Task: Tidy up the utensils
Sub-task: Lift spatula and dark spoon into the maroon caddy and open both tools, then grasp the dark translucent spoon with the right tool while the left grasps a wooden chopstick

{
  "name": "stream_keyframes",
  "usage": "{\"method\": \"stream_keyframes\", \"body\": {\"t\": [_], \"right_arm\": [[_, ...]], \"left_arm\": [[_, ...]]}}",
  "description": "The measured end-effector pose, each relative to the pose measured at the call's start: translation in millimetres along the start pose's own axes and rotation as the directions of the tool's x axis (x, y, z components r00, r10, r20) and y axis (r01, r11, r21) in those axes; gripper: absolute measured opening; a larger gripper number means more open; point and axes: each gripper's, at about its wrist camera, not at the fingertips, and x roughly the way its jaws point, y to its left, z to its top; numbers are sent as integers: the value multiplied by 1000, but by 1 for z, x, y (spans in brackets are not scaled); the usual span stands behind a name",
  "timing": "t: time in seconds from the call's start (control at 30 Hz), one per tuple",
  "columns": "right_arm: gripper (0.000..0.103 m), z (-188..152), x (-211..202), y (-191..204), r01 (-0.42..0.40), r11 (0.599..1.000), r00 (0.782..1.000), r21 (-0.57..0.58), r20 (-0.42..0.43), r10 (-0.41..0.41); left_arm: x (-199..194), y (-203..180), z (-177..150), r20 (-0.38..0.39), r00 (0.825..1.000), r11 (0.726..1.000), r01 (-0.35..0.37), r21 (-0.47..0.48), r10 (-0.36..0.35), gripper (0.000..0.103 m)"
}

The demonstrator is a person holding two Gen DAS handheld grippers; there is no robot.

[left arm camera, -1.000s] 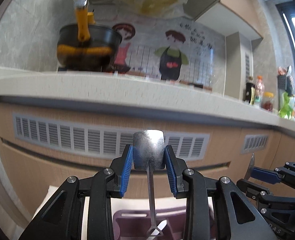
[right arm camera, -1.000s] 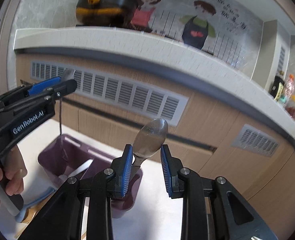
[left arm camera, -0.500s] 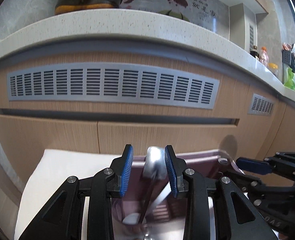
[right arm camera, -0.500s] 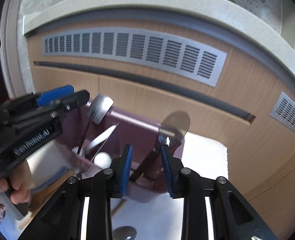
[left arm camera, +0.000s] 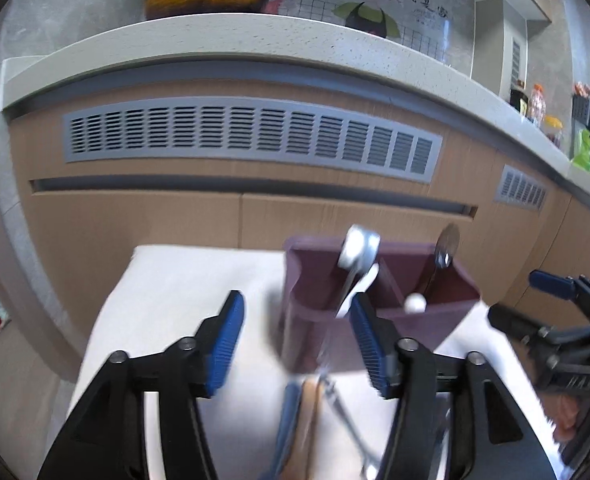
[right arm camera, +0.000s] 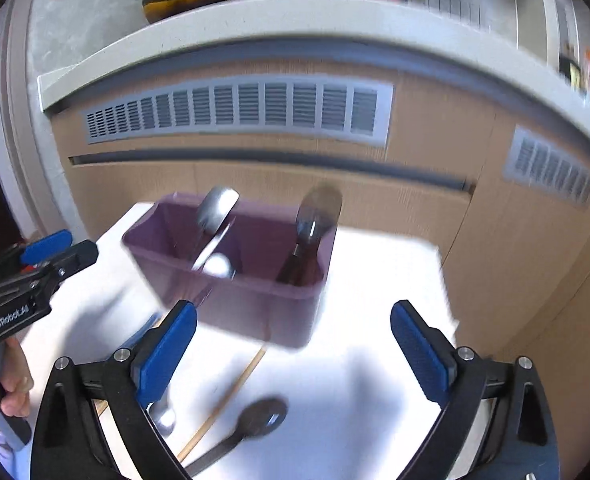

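Left wrist view: your left gripper [left arm camera: 295,332] has just been opening; its blue fingers [left arm camera: 225,336] stand apart and grip nothing. Between them, further off, you see the purple utensil holder [left arm camera: 307,344] on the white desk [left arm camera: 175,280]. A metal utensil [left arm camera: 359,246] with a flat silver head leans in the holder's left compartment, clear of your fingers. A spoon [left arm camera: 447,244] stands in the right compartment, bowl up. Blurred handles lie on the desk under the gripper; what they are you cannot tell.

From the right wrist view, your right gripper [right arm camera: 293,344] has also just been opening and is spread wide, released, fingers [right arm camera: 167,344] touching nothing. The holder [right arm camera: 255,308] sits beyond them, and the spoon [right arm camera: 319,212] you carried rests inside its right compartment, dark handle down. On the desk [right arm camera: 375,280] below lie a dark spoon [right arm camera: 255,424] and a thin wooden stick [right arm camera: 223,400]. Your left gripper [right arm camera: 61,250] shows at the left edge, with a hand [right arm camera: 9,388] on its handle.
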Motion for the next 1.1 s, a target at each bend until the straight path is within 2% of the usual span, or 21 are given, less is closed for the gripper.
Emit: {"method": "stream_keyframes", "body": {"t": [0.1,0.3,0.37,0.43,0.53,0.6,0.77,0.8,0.83,0.87,1.1], "right_arm": [[97,-19,6,3,-4,1000,998,10,-67,5],[95,-58,25,32,89,994,979,-69,-178,-100],[90,-66,30,34,110,993,975,-51,-189,-117],[75,-71,38,36,123,992,969,-13,-215,-123],[60,-74,52,32,129,989,958,69,-265,-107],[57,-77,58,28,138,984,954,110,-282,-102],[56,-78,59,29,133,985,958,109,-271,-99],[50,-78,59,29,122,987,959,104,-268,-91],[37,-79,57,30,115,989,961,95,-264,-86],[35,-79,54,31,112,990,961,81,-262,-87],[34,-94,34,19,116,993,962,36,-252,-104]], "left_arm": [[-17,7,-20,-28,1000,1000,-11,-7,11,63],[-38,22,-59,-114,993,999,-32,-22,30,66],[-43,30,-72,-144,989,998,-41,-36,36,67],[-45,37,-81,-164,985,997,-53,-54,43,67],[-50,48,-93,-188,981,994,-67,-83,51,67],[-51,53,-99,-201,978,993,-72,-92,52,67],[-46,58,-104,-230,972,991,-73,-109,46,67],[-45,57,-105,-236,971,991,-69,-112,41,67],[-44,56,-105,-240,970,991,-66,-113,37,67],[-43,54,-105,-246,969,992,-60,-111,31,67],[-39,20,-101,-273,962,999,2,-39,-13,67]]}}
